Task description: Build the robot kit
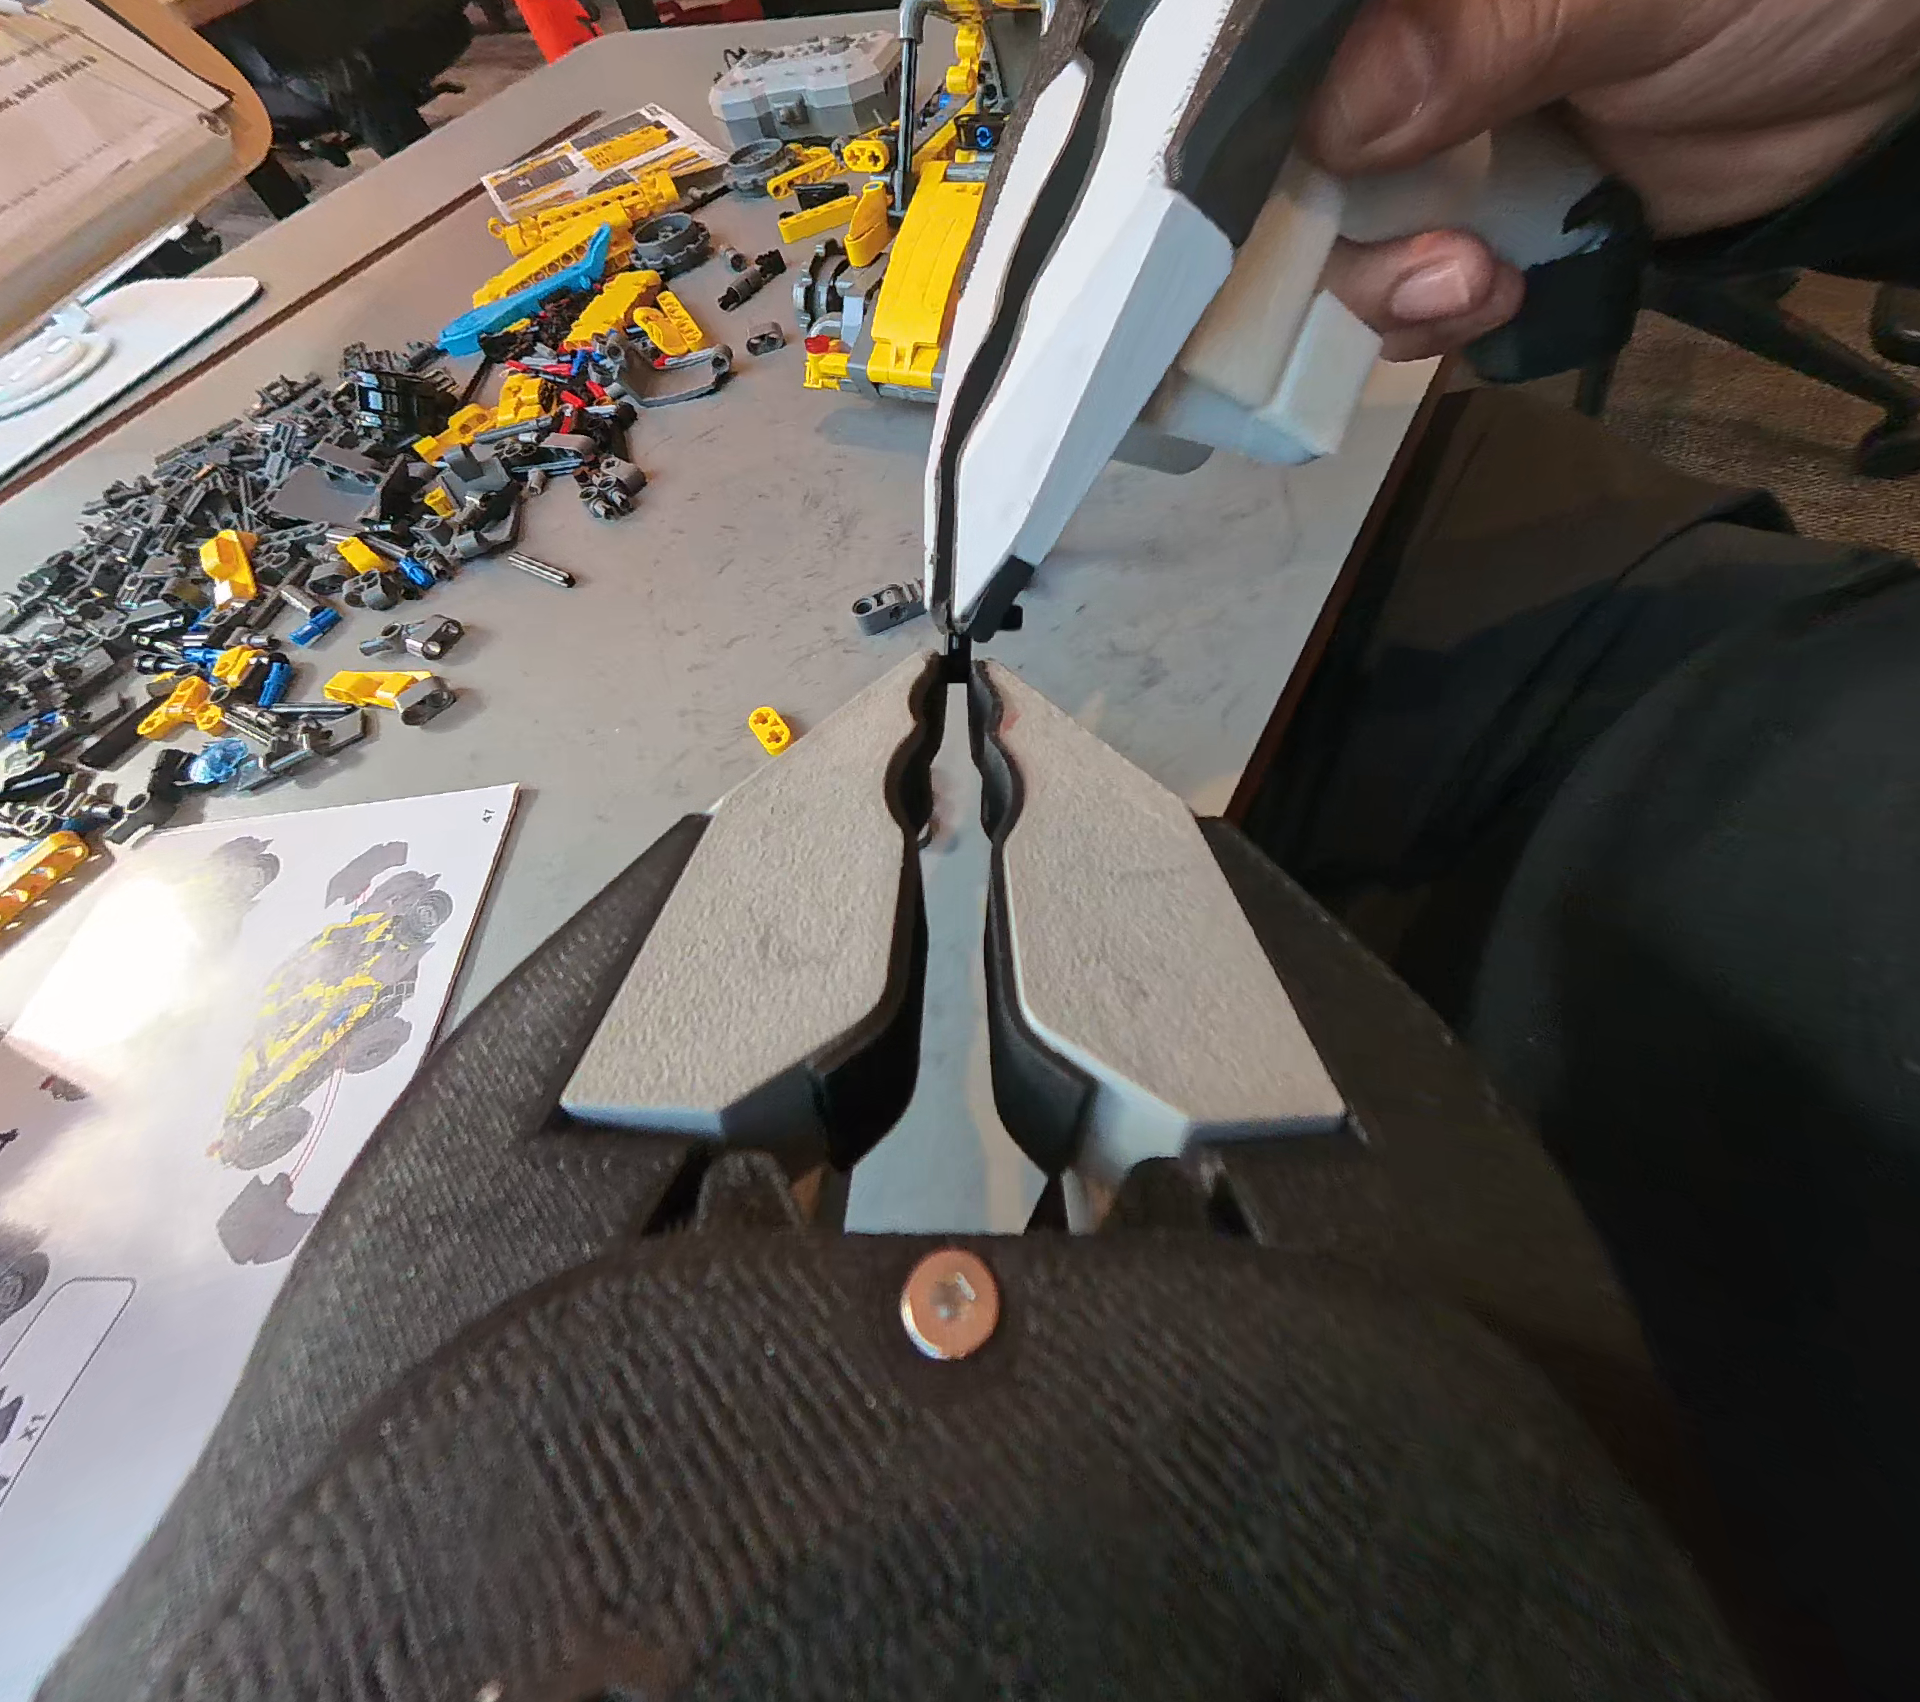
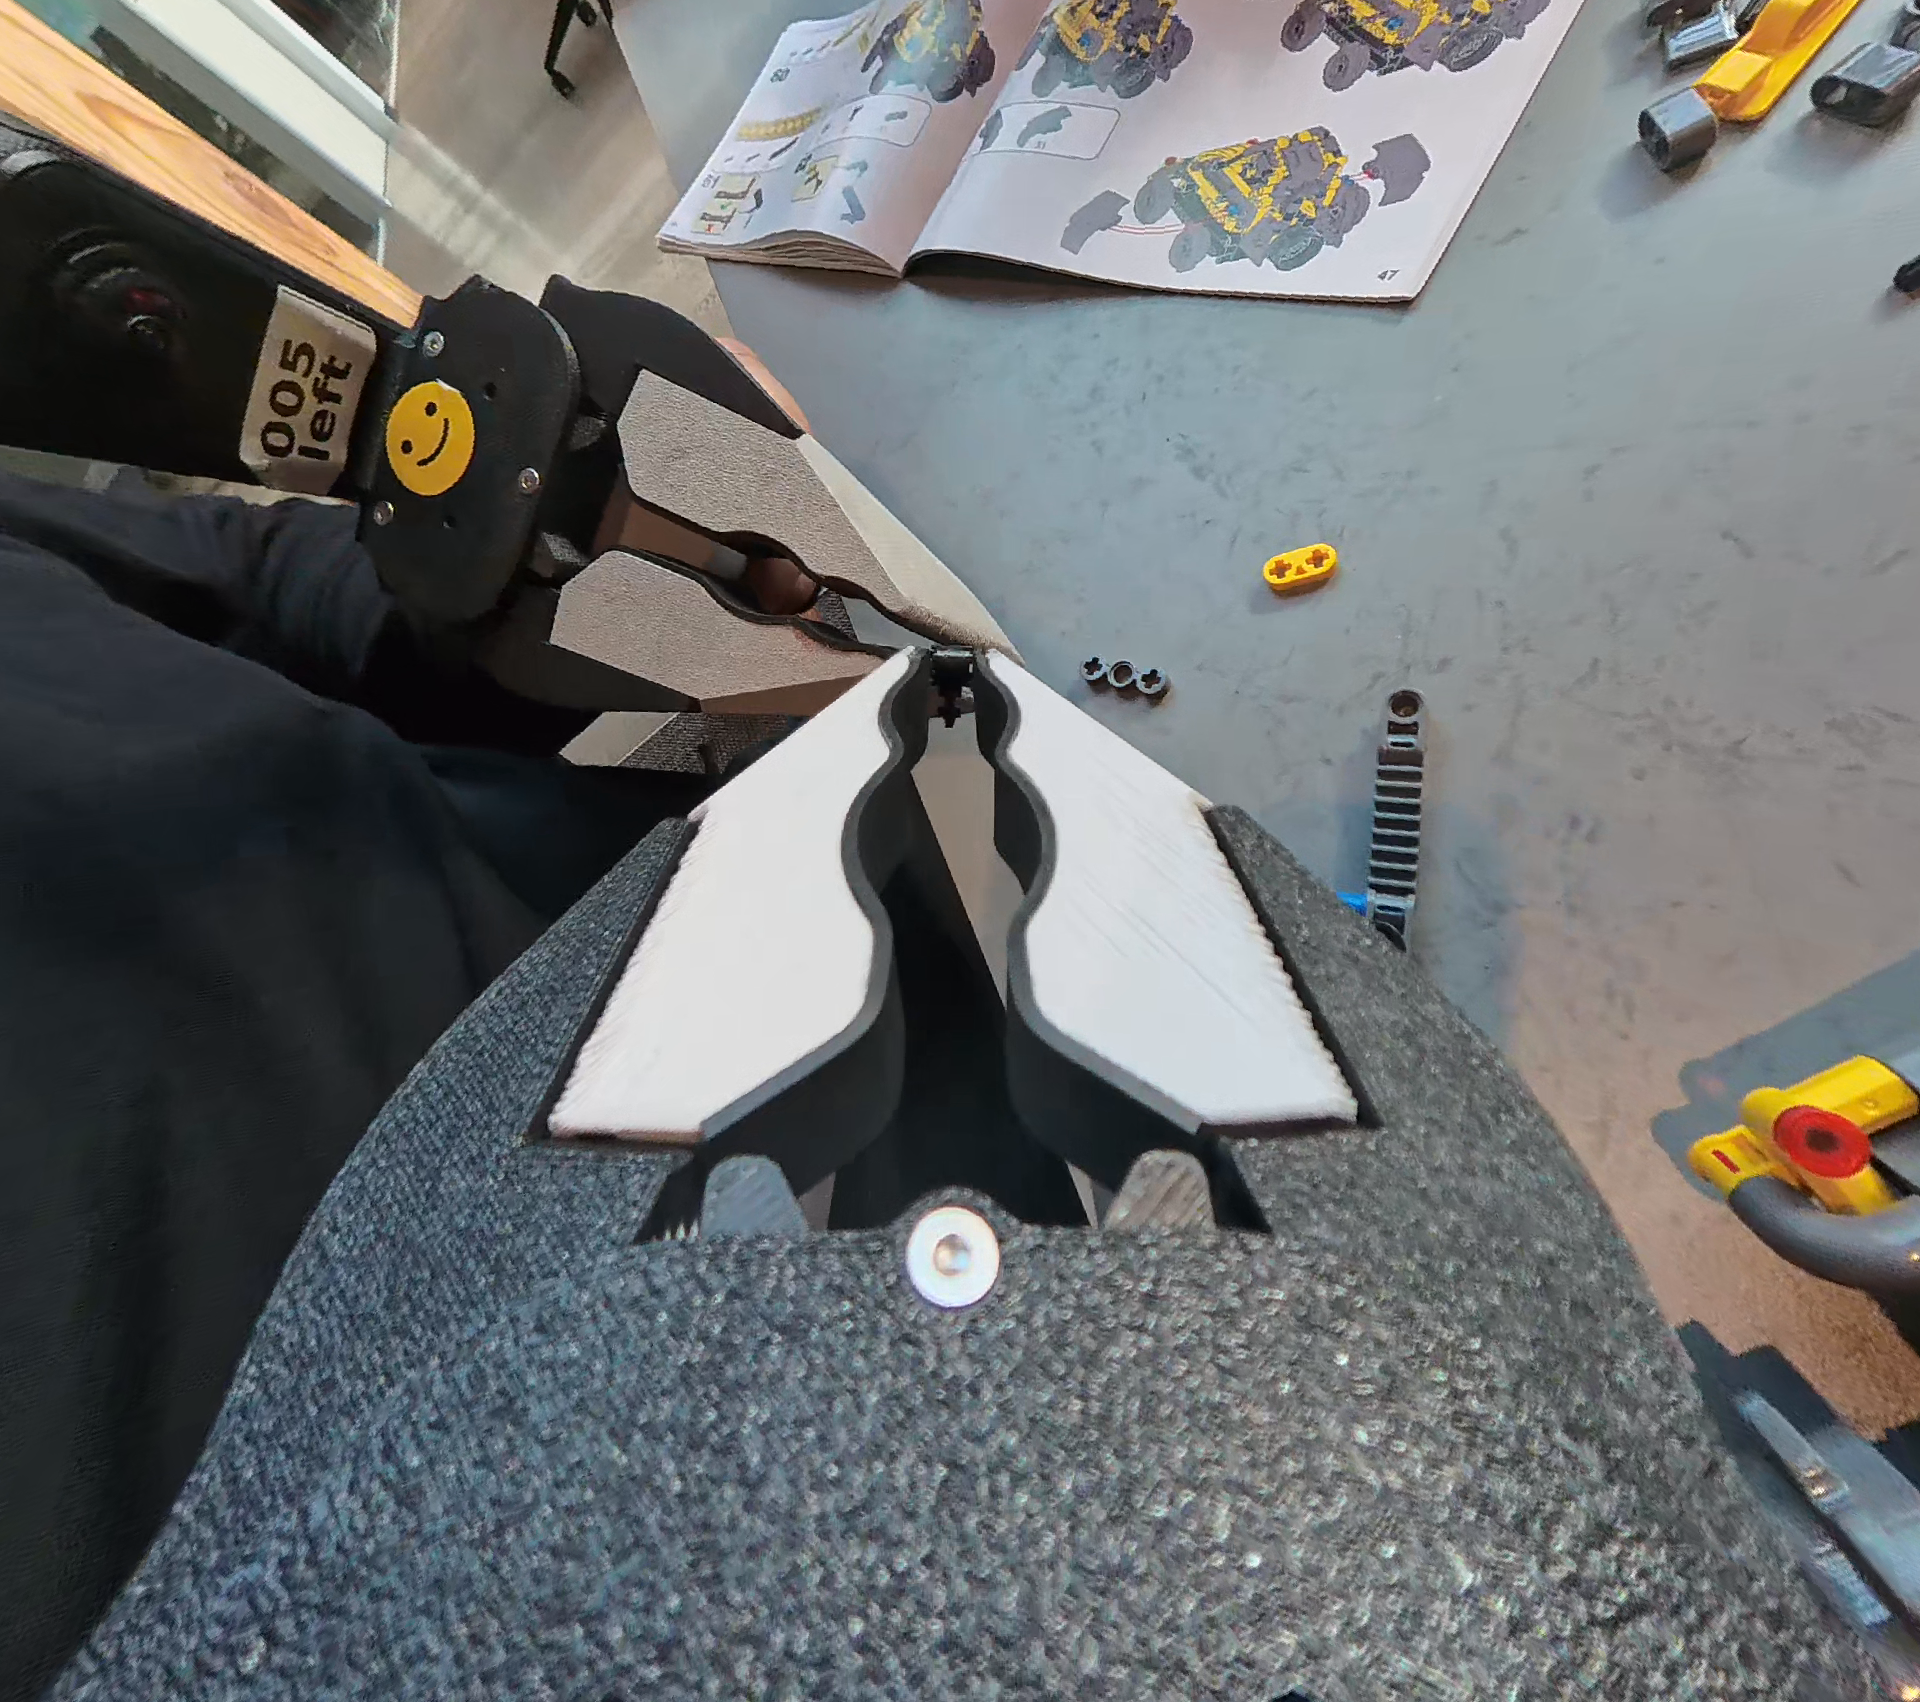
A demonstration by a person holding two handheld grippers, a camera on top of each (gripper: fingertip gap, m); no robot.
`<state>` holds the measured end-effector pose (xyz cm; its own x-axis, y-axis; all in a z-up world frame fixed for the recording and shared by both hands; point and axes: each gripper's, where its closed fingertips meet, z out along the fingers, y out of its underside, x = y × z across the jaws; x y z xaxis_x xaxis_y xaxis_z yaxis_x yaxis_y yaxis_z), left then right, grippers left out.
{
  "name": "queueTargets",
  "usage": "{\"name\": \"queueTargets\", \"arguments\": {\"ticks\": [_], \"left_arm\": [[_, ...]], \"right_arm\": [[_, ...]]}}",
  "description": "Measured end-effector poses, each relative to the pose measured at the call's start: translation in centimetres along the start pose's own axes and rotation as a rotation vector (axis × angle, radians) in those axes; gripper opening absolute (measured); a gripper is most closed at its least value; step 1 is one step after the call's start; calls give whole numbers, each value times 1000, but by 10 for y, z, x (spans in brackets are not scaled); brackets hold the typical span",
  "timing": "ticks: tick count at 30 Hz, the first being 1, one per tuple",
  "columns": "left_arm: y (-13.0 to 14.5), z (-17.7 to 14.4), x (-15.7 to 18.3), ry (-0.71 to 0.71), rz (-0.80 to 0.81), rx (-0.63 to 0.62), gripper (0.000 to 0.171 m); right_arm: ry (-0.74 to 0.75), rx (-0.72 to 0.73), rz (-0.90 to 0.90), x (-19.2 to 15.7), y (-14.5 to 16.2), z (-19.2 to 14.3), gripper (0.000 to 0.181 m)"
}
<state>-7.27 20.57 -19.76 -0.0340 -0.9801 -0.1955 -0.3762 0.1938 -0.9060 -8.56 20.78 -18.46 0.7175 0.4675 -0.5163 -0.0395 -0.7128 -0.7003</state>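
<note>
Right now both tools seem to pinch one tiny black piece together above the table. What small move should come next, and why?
Probably a slow, straight push together or pull apart, without twisting. The left tool and right tool meet tip to tip on the small black piece, both shut on it, above the grey table. Whether it is one part or two joined ones is too small to tell.

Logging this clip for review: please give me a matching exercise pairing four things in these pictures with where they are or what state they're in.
Things:
1. small black peg
2. small yellow link
3. instruction booklet
4. grey toothed bar

Places or states:
A. lying open on the table
B. pinched at the tips of both the left gripper and the right gripper
C. loose on bare table, alone
D. lying just right of the right gripper's fingers

Pairs: 1-B, 2-C, 3-A, 4-D
</note>
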Motion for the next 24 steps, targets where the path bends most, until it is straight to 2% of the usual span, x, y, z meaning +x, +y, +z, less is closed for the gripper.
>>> {"name": "queueTargets", "arguments": {"ticks": [6, 10, 12, 15, 20, 24], "left_arm": [[2, 3, -1, -4, -39, -17, 2], [16, 4, -7, -9, -117, -108, 13], [29, 7, -11, -15, -139, -177, 21], [41, 9, -10, -14, -157, -252, 23], [44, 8, -7, 3, -184, -275, 16], [42, 8, 1, 58, -212, -268, 20]], "right_arm": [[33, -13, -23, 3, 0, 1, 7], [205, -62, -88, 27, 3, 2, 7], [246, -99, -98, 34, 6, 6, 7], [275, -142, -98, 41, 11, 14, 7], [299, -186, -93, 45, 14, 21, 7], [296, -210, -105, 44, 16, 22, 7]]}}
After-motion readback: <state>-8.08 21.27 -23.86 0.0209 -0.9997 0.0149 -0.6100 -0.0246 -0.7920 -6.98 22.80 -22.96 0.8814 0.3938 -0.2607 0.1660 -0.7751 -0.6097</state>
